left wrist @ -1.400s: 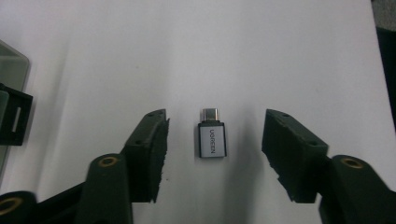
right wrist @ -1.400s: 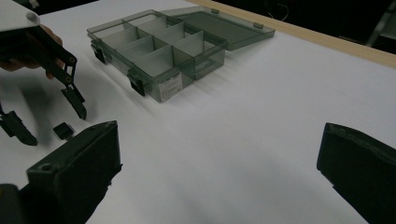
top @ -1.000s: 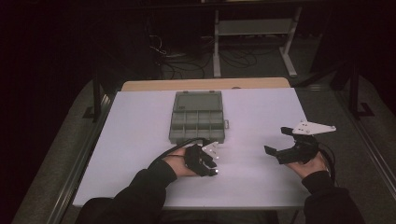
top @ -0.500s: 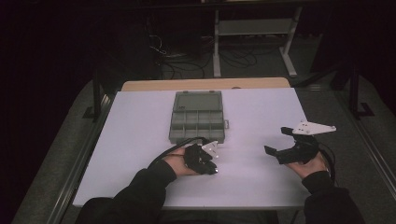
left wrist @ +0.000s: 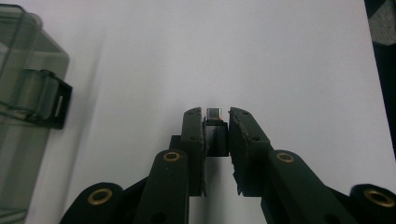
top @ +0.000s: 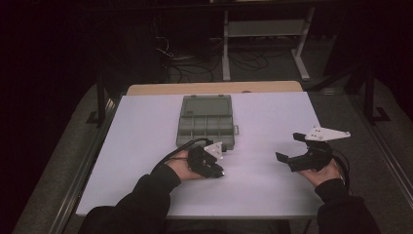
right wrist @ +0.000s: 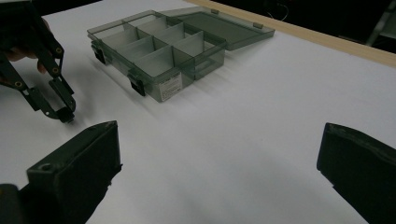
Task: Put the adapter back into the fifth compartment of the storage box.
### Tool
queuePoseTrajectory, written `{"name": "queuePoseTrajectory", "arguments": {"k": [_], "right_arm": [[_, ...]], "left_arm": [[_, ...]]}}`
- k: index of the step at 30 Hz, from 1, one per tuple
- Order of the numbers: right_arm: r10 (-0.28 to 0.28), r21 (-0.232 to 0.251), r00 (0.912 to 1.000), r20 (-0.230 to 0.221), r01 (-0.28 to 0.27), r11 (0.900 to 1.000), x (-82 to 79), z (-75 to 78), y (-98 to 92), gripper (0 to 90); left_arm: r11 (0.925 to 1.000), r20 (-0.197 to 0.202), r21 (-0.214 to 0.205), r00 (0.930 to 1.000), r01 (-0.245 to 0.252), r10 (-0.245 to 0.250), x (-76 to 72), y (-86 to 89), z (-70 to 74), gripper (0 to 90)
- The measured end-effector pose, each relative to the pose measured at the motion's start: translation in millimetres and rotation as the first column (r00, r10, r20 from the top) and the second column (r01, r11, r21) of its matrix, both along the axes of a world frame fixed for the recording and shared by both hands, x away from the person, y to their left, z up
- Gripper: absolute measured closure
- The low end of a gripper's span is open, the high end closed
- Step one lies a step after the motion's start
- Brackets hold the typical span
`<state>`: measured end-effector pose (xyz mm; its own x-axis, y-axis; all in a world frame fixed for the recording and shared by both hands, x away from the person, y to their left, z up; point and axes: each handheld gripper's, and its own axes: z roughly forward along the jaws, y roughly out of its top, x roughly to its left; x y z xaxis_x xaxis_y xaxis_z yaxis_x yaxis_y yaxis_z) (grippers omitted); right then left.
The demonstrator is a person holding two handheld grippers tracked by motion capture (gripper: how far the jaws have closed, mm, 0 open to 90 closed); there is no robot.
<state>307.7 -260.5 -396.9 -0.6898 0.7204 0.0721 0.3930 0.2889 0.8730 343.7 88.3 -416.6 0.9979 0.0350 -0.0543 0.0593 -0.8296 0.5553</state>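
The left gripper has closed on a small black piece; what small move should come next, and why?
Probably lift it and carry it toward the compartment box. The left gripper pinches the small black piece low over the white table, and the box lies open nearby.

Left tool (left wrist: 215, 135) clamped, right tool (right wrist: 219, 154) agape

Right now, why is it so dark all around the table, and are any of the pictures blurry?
High view: light falls on the white table, while the room behind stays nearly black. Left gripper view: sharp on the small black part in the left gripper, with a soft shadow beside the organizer box. Right gripper view: its near jaws look blurred.
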Motion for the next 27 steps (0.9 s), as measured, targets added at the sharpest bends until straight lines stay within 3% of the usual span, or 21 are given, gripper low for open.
{"name": "queuePoseTrajectory", "arguments": {"k": [27], "right_arm": [[0.003,0.002,1.0000,-0.004,-0.003,1.0000,0.0,-0.2,0.1,0.0]], "left_arm": [[0.9960,0.008,-0.064,0.9980,-0.062,0.063,12.6,27.6,20.8,76.5]]}}
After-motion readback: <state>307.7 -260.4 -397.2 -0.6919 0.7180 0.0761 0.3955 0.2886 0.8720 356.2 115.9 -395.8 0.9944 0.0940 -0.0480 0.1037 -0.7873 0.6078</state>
